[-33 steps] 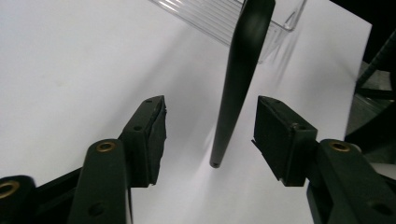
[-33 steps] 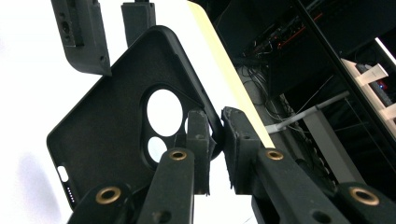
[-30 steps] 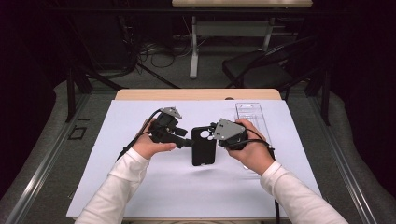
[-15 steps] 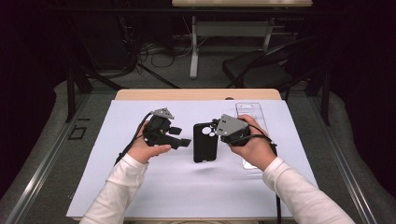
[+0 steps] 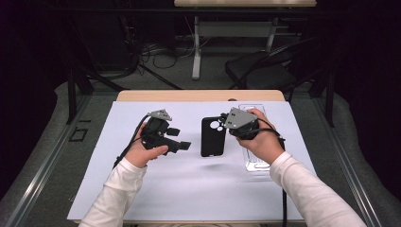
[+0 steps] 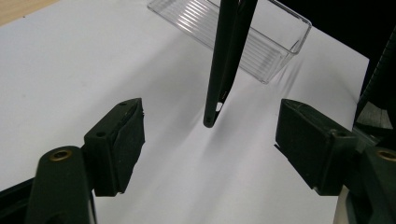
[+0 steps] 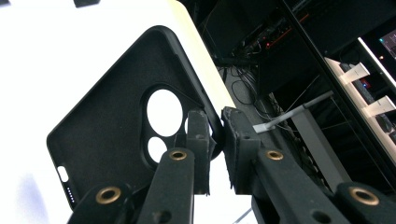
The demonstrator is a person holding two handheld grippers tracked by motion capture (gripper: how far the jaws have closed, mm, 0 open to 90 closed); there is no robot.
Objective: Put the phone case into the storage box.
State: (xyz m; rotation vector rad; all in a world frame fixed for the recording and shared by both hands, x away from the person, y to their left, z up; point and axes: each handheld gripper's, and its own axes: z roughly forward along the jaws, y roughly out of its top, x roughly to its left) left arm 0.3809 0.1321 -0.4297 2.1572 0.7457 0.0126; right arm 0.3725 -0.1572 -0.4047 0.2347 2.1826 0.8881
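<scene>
A black phone case (image 5: 212, 137) hangs upright just above the white sheet, casting a shadow below it. My right gripper (image 5: 226, 126) is shut on its upper right edge. In the right gripper view the gripper (image 7: 215, 140) pinches the rim beside the camera cut-out of the case (image 7: 107, 135), whose inner side faces the camera. My left gripper (image 5: 179, 138) is open, left of the case and apart from it. In the left gripper view the case (image 6: 229, 60) shows edge-on beyond the wide gap of the gripper (image 6: 212, 142).
A clear plastic tray (image 5: 256, 161) lies on the white sheet (image 5: 198, 189) under my right hand; it appears behind the case in the left gripper view (image 6: 261, 42). The wooden table edge (image 5: 198, 95) runs along the back, with a chair and cables beyond.
My left gripper has drawn back to the left, away from the case, and stands open. My right gripper has carried the case slightly right and off the sheet.
</scene>
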